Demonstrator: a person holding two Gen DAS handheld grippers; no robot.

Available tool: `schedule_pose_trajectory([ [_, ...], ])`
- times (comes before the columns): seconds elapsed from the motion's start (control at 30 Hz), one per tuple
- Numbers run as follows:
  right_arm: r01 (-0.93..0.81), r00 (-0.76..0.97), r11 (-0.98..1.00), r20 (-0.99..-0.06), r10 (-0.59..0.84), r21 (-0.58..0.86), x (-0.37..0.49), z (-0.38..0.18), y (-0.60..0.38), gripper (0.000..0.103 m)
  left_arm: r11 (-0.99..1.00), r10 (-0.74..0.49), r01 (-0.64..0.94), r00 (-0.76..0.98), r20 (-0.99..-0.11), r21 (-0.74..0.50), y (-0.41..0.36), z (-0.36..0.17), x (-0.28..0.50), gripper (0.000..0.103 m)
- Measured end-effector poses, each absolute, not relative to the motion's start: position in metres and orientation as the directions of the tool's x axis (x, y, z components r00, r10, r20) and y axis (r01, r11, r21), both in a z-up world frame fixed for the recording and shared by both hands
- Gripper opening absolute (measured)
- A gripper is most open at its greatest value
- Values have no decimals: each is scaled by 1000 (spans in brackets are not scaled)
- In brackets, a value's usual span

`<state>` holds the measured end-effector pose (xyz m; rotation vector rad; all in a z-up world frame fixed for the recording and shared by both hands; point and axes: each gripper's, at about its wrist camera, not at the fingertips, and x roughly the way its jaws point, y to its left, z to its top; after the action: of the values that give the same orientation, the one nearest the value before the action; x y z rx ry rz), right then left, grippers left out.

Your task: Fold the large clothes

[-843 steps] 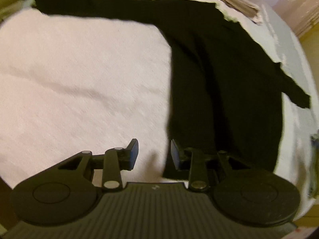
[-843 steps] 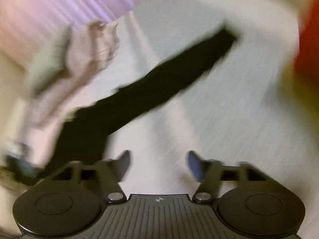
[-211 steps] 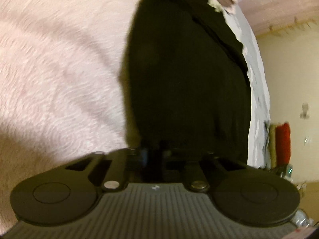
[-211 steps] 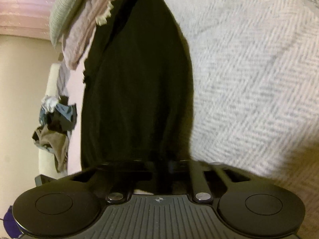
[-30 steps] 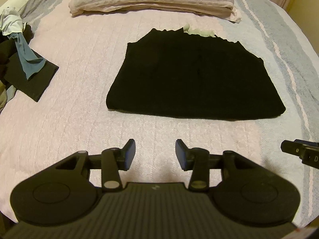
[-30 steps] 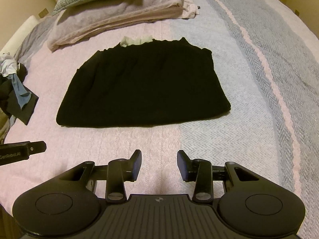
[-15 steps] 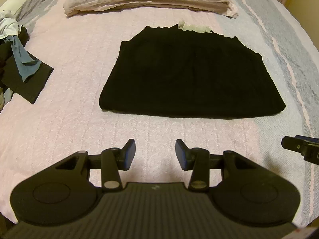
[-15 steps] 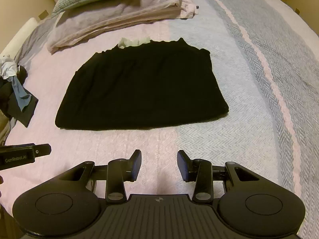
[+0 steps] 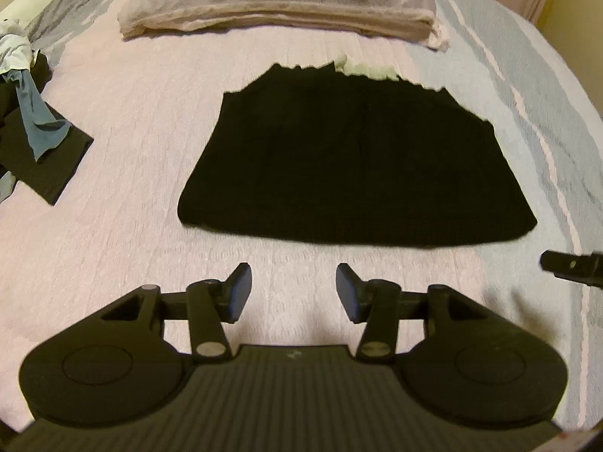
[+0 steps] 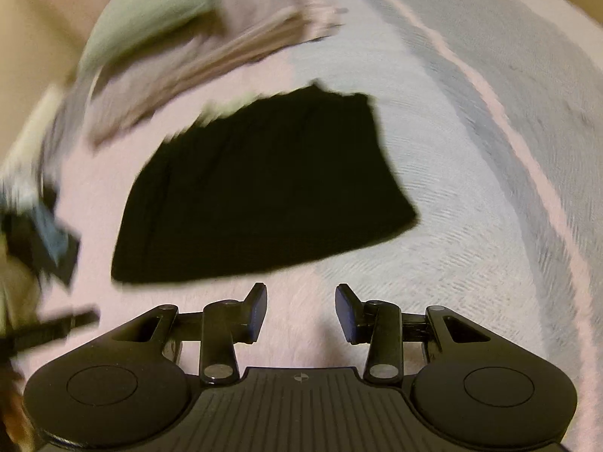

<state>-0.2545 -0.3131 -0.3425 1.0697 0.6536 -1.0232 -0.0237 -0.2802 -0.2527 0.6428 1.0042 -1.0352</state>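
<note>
Lying folded, black garment (image 9: pixel 354 165) beyond parted jaws.

You're looking along a bed (image 9: pixel 132 120) covered in a pale pink spread that turns to grey-blue stripes (image 9: pixel 527 86) on your right. Folded bedding and pillows (image 9: pixel 279 3) are stacked at its head. A cream wall (image 10: pixel 41 26) shows beyond, under warm, dim light.

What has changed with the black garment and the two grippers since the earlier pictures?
The black garment, earlier spread out and then clamped by both grippers, now lies folded and released. The left gripper and right gripper are open. The pillows stayed put.
</note>
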Motion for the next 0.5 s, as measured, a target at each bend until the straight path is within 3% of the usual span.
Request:
schedule_pose_trajectory([
  [0.1, 871, 441, -37, -813, -380, 489, -293, -369, -331, 50, 419, -413, 907, 155, -898, -36, -285, -262, -9, 46],
  [0.33, 689, 557, -236, -708, -434, 686, -331, -429, -354, 50, 430, -469, 898, 135, -873, -92, -305, -285, 34, 45],
  [0.5, 638, 521, -285, -674, -524, 715, -340, -440, -364, 50, 410, -486, 906, 122, -865, -102, -322, -313, 66, 44],
])
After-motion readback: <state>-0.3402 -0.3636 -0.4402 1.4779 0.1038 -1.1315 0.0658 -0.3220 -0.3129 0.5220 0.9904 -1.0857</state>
